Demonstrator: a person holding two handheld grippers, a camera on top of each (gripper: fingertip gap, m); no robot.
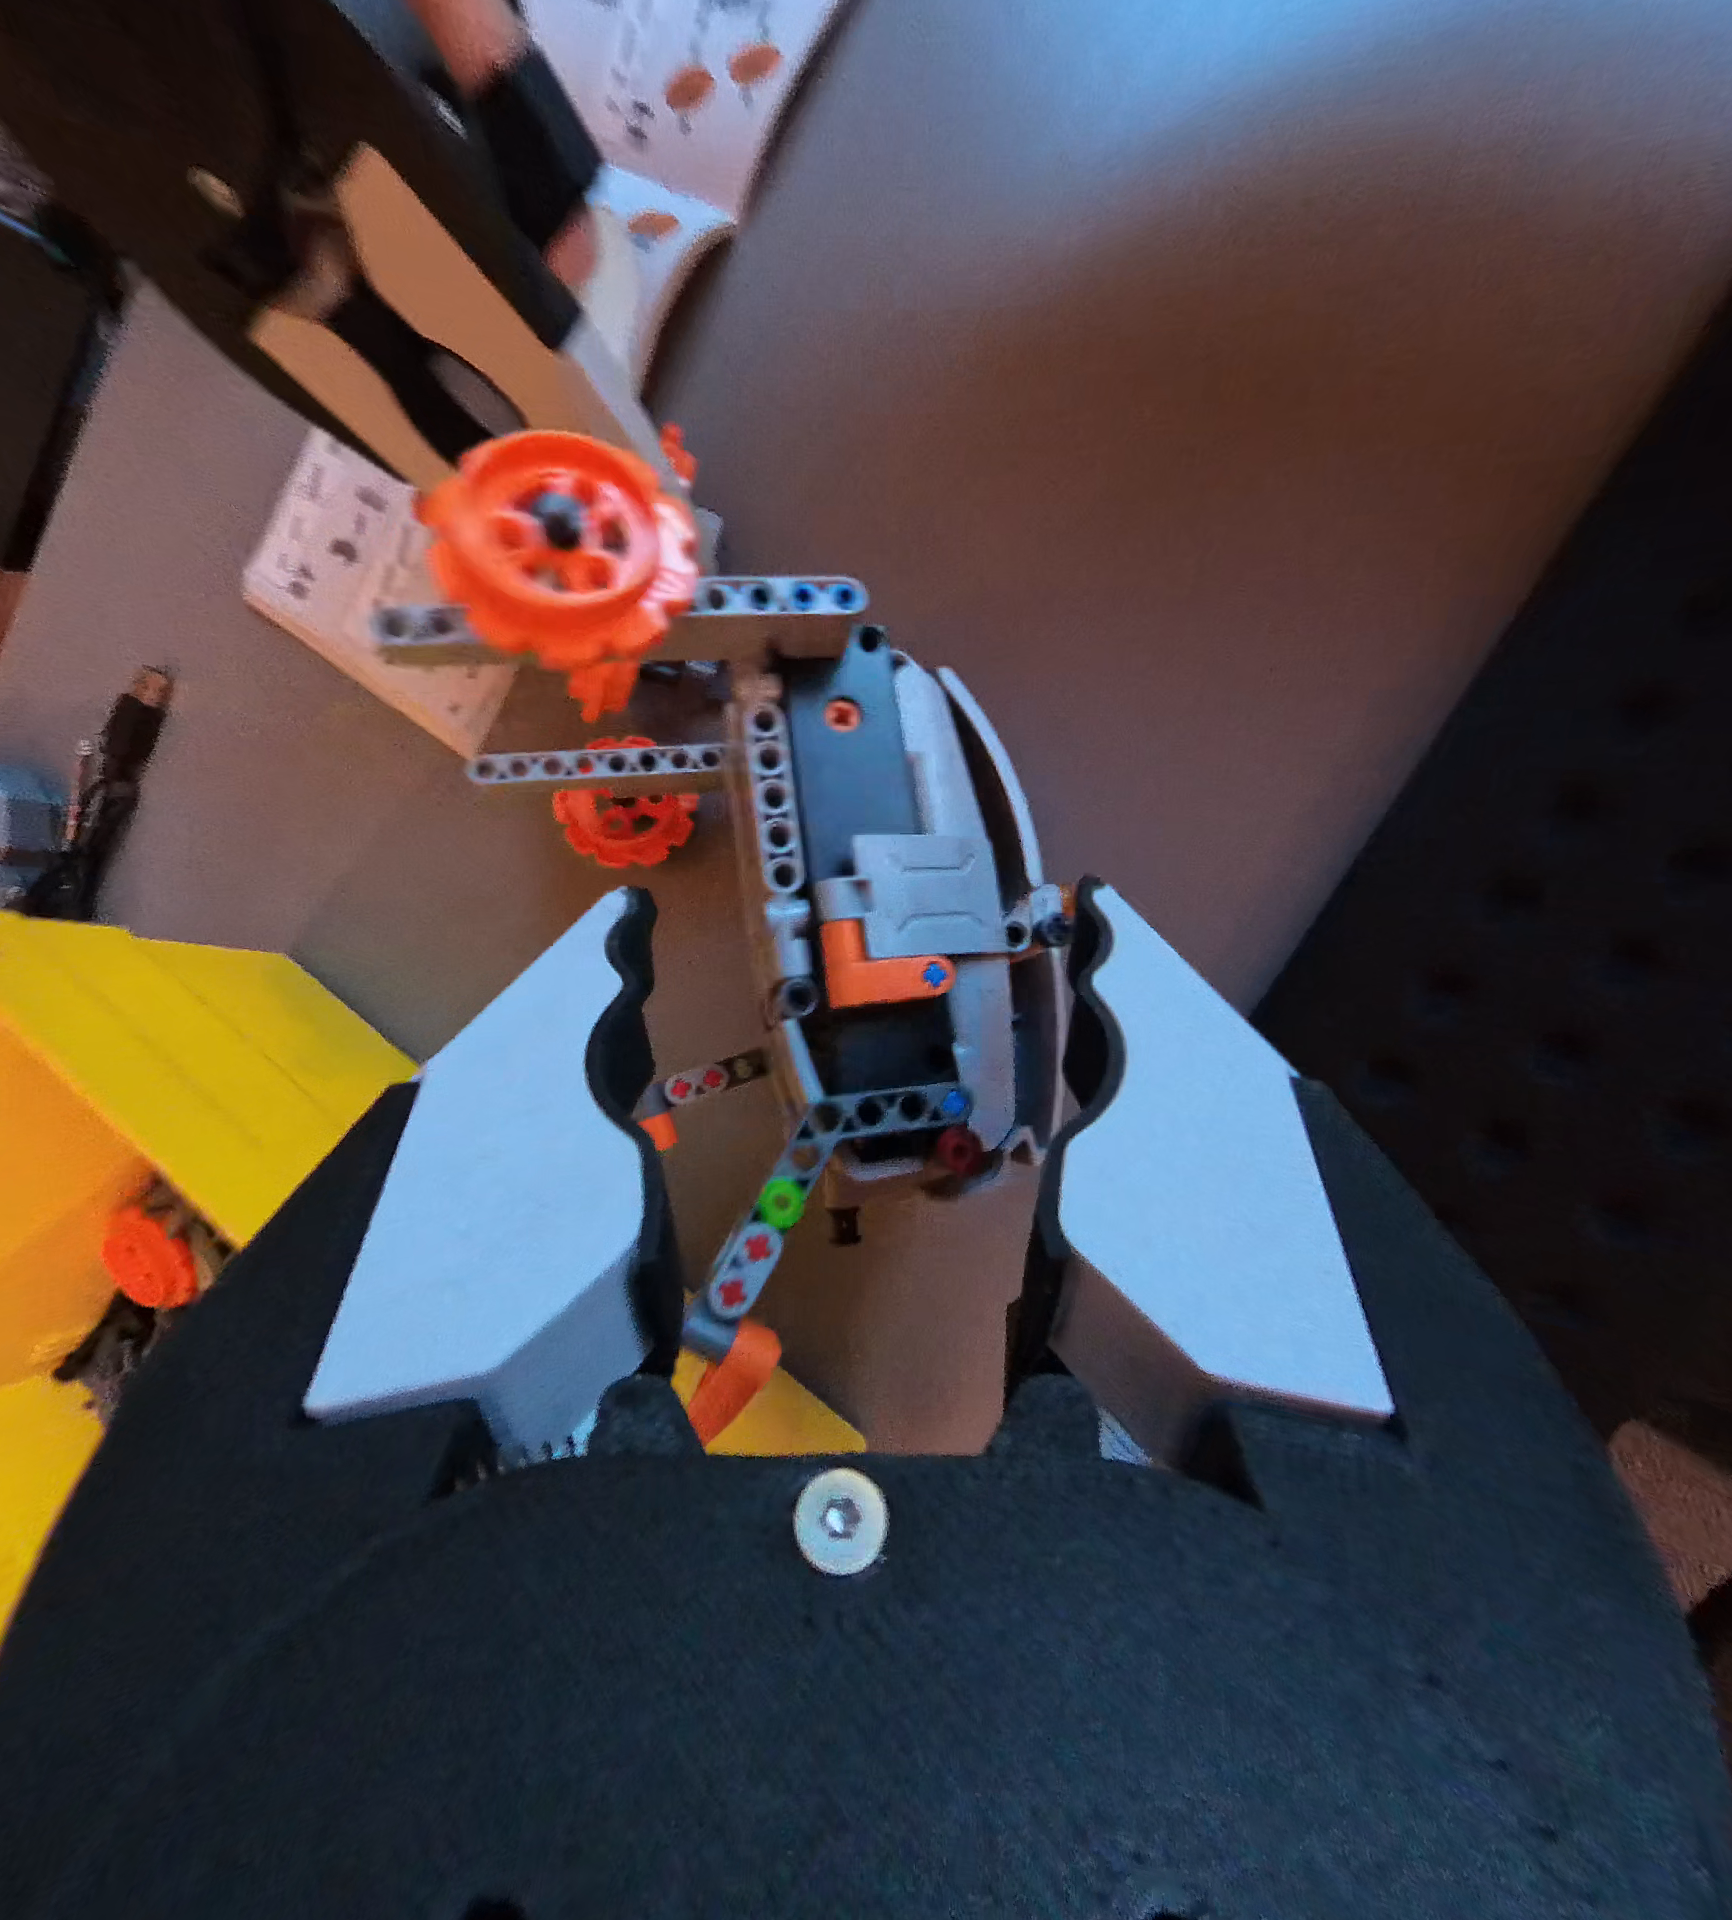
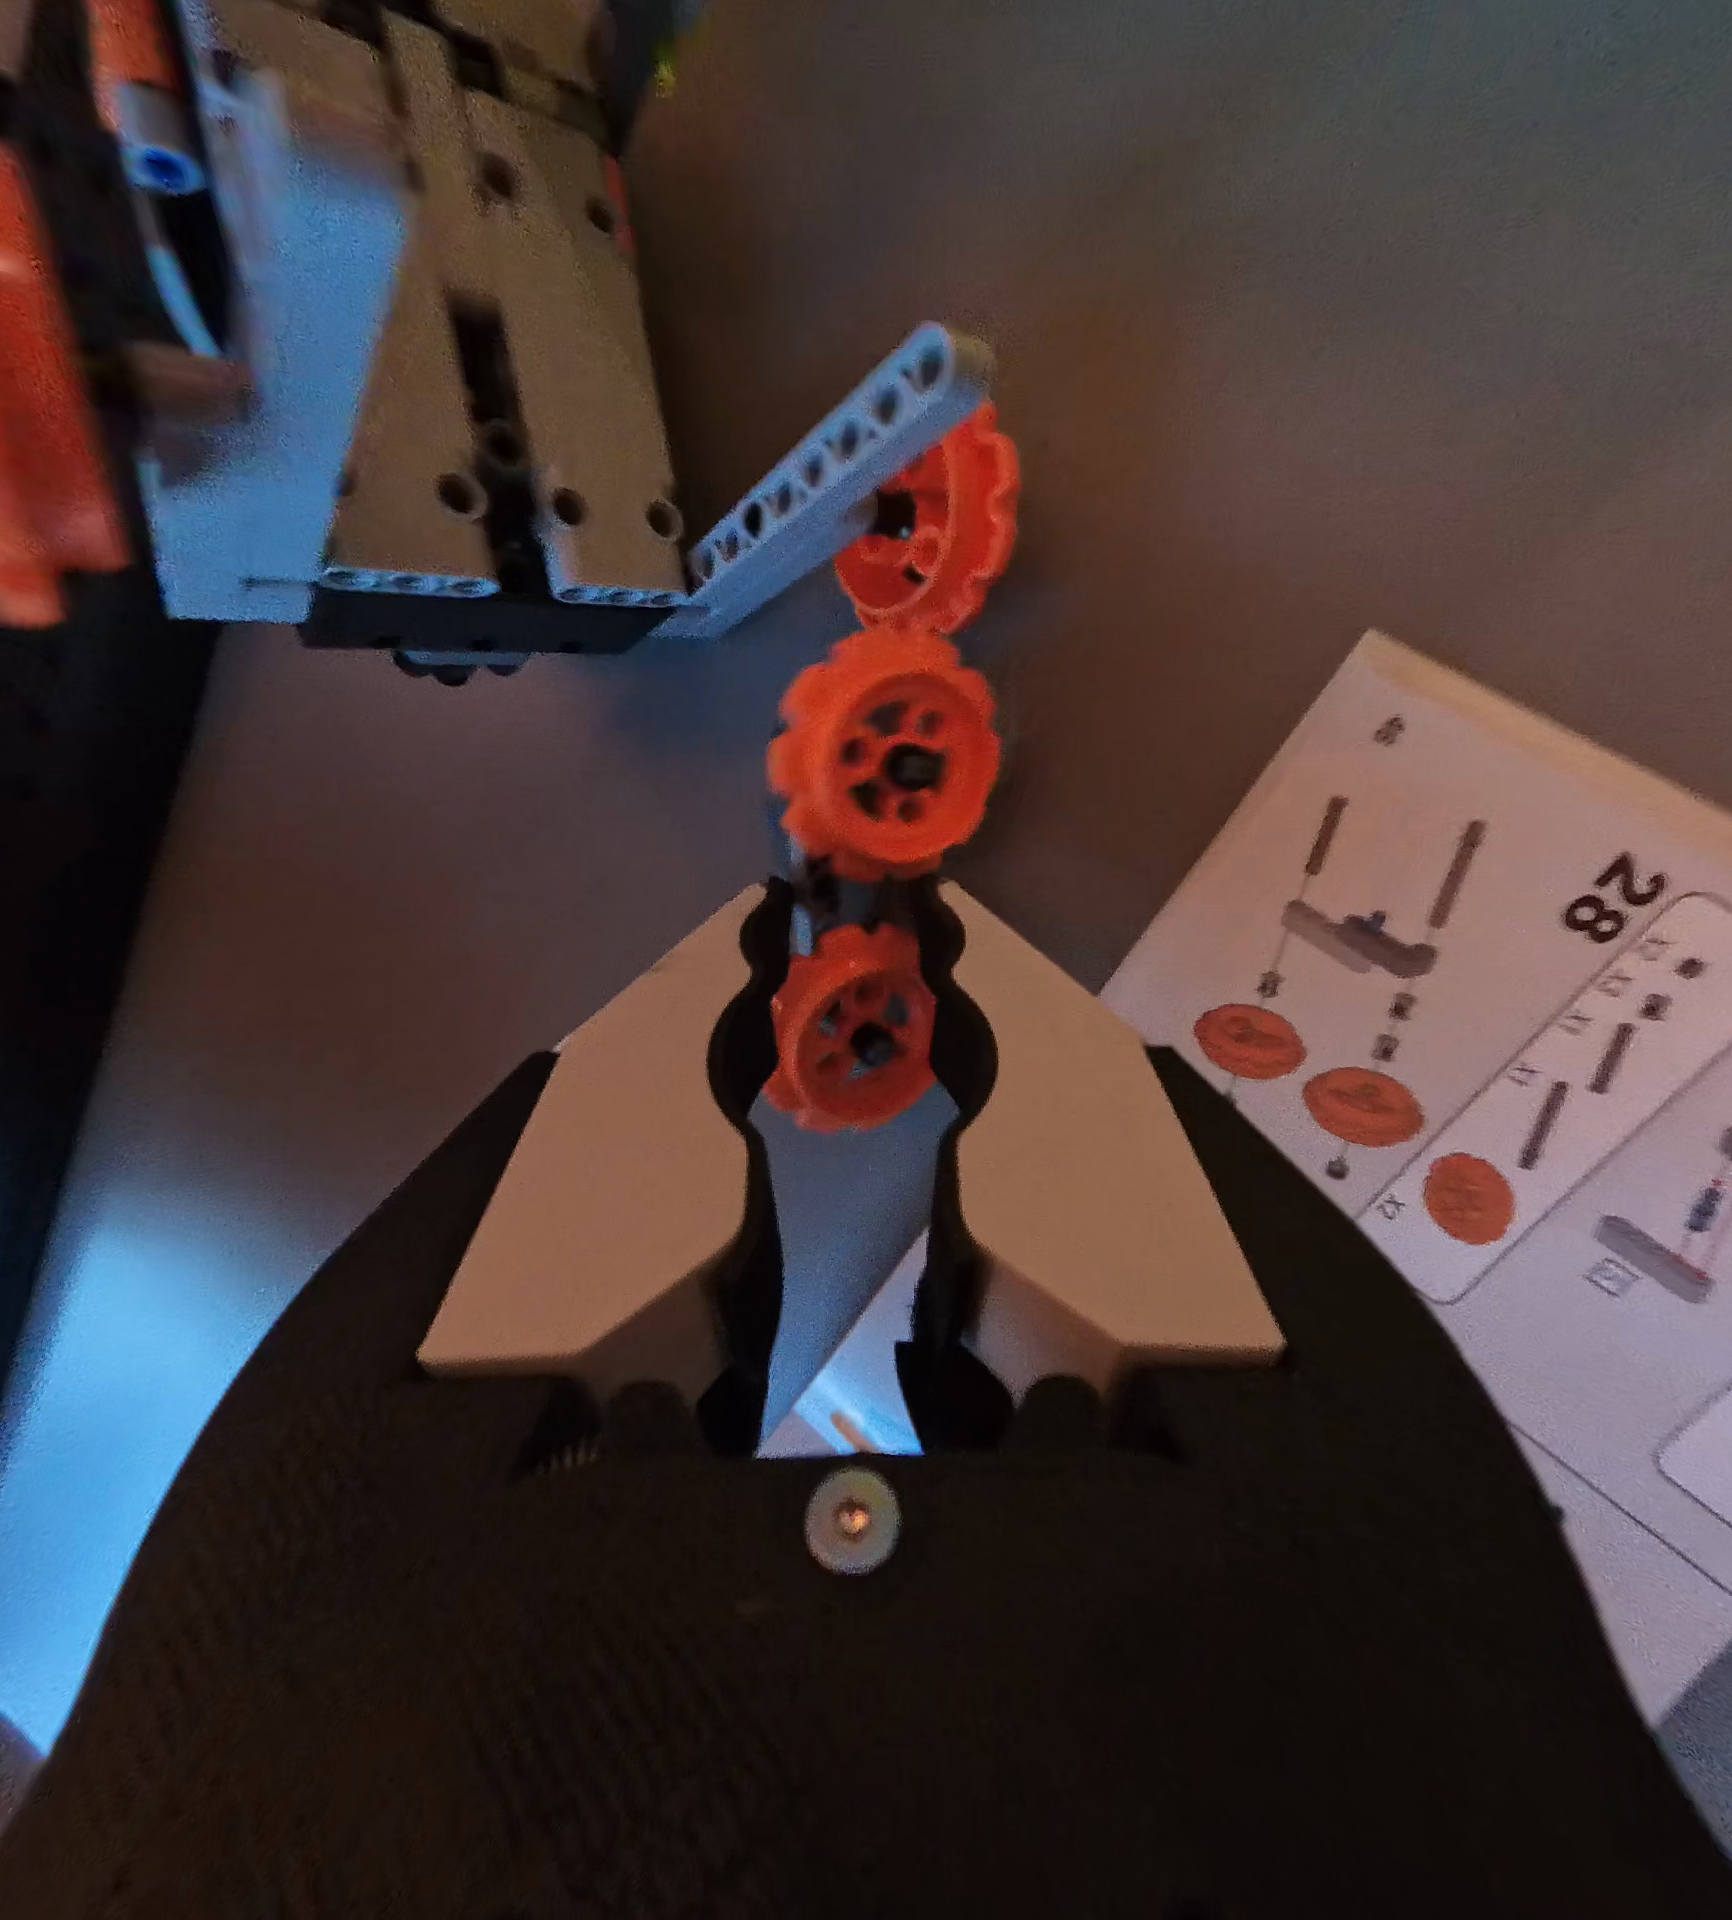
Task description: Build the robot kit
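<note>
Grey and black brick-built model (image 1: 883, 831) sits between the fingers of the left gripper (image 1: 857, 997), whose jaws stand wide; the right fingertip (image 1: 1101, 935) touches a small pin at the model's side, while the left fingertip (image 1: 623, 977) is apart from it. Two grey perforated beams (image 1: 592, 766) stick out from the model toward the left, carrying orange toothed wheels (image 1: 623, 816).

The right gripper (image 2: 854, 966) has its jaws drawn narrow and clamps an orange toothed wheel (image 2: 851, 1029) between the dark pads. That wheel belongs to a short chain of three: a second wheel (image 2: 888, 764) just above it, and a third (image 2: 945, 520) behind the end of a grey beam (image 2: 831, 488) that angles out from the model's body (image 2: 488, 416) (blurred at upper left in this view).

An open instruction booklet (image 2: 1527, 1091) lies on the grey tabletop (image 2: 1257, 312) to the right. Seen from the left wrist camera, a yellow bin (image 1: 114, 1039) stands at the left with another orange wheel (image 1: 150, 1257) beside it.
</note>
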